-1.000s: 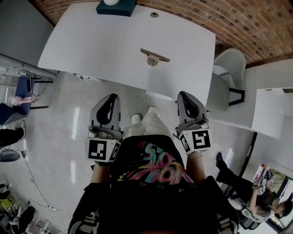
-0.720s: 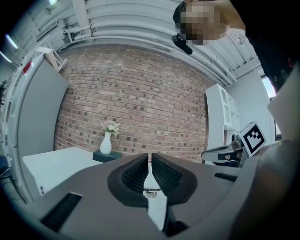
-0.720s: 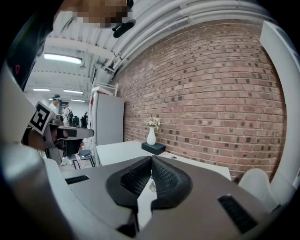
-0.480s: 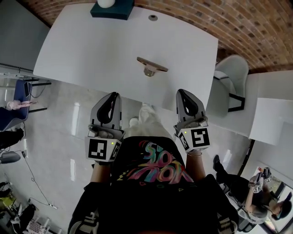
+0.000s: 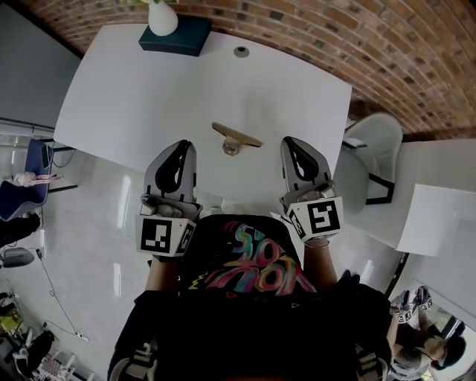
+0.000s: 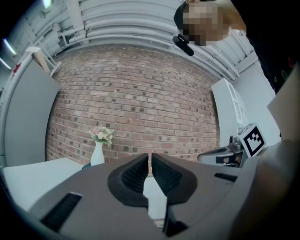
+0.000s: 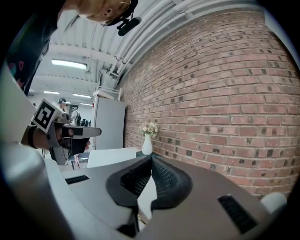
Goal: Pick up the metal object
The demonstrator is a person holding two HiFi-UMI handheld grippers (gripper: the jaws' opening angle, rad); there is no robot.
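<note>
Hovering pressed together, empty, left gripper and right gripper are flanking metal object ahead; spread 1 first.

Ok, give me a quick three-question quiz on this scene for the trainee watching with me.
1. True or false: the metal object lies on the white table, touched by neither gripper.
2. What does the vase stand on? A: a dark box; B: the bare table; C: a tray.
3. Fill in: the jaws of the left gripper and the right gripper are both ___ and empty.
Key: 1 true; 2 A; 3 shut.
</note>
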